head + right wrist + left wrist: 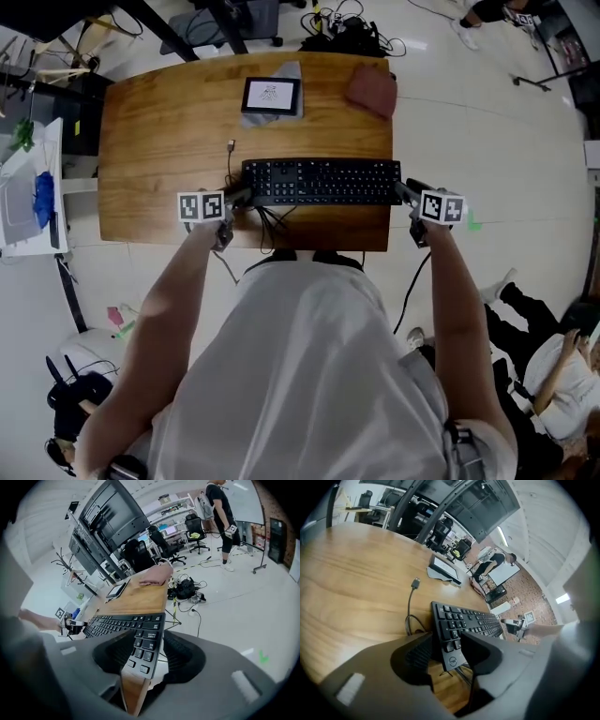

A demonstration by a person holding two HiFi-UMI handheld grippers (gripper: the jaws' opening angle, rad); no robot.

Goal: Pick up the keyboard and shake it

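The person wears a pale grey short-sleeved T-shirt (309, 375). The left gripper (236, 198) and right gripper (405, 190) are dark grey, each bearing a white cube (202, 206) of black square markers, with ribbed black pads (419, 653) lining the jaws

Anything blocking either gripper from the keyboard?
Nothing visible. The keyboard lies on the table with its left end between the open jaws of the left gripper and its right end between those of the right gripper. Its cable loops beyond the left end, outside the jaws.
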